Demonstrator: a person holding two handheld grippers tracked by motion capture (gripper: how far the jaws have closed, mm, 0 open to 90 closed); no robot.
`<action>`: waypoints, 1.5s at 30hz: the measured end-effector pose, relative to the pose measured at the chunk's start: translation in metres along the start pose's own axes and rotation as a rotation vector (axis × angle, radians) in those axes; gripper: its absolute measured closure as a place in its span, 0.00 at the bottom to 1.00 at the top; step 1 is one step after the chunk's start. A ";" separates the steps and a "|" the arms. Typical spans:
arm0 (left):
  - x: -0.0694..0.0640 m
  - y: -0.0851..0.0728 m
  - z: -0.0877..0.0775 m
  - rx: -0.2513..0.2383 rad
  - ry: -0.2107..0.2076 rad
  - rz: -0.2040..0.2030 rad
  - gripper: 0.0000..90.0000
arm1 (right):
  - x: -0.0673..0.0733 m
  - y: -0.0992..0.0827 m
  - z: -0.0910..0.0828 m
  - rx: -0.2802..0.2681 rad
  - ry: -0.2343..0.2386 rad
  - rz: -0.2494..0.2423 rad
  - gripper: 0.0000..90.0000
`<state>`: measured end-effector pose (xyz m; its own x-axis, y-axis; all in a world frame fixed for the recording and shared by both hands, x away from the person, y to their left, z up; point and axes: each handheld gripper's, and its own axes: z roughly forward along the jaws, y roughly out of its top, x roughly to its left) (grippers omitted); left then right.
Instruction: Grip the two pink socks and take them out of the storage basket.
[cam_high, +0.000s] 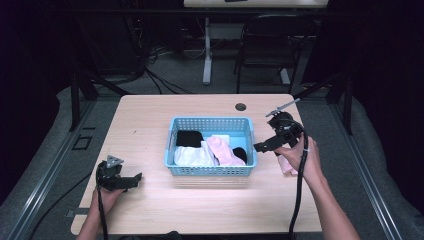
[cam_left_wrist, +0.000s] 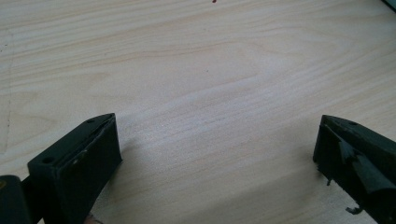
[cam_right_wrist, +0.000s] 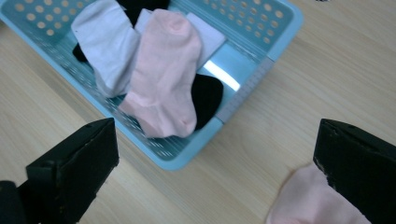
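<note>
Right, my blue basket (cam_high: 211, 170) sits mid-counter (cam_high: 150, 115) holding white (cam_right_wrist: 105, 44), black (cam_high: 189, 138) and pink socks (cam_right_wrist: 163, 70); another pink sock (cam_right_wrist: 313, 200) lies outside beside my right gripper (cam_right_wrist: 215, 163). Both grippers' jaws spread, empty; left gripper (cam_left_wrist: 217, 158) rests over bare wood.

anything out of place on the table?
Yes: one pink sock lies on the table outside the blue basket, beside its right end, while its likely match sits inside with the white and black ones.
</note>
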<state>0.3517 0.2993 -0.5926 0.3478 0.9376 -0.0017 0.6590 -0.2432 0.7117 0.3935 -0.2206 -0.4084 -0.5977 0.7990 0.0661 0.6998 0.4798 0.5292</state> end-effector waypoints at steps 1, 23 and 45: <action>0.000 0.000 0.000 0.000 0.000 0.000 0.01 | 0.004 0.004 0.002 0.000 0.007 -0.012 0.00; 0.000 0.000 0.000 0.000 -0.001 0.000 0.01 | 0.057 0.056 0.092 0.142 0.115 -0.090 0.00; 0.000 0.000 0.000 0.000 -0.003 0.002 0.01 | 0.052 0.054 0.160 0.300 0.040 -0.031 0.25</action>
<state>0.3520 0.2995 -0.5926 0.3511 0.9363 -0.0023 0.6581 -0.2450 0.7120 0.4634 -0.0948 -0.5119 -0.6316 0.7701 0.0901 0.7616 0.5944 0.2581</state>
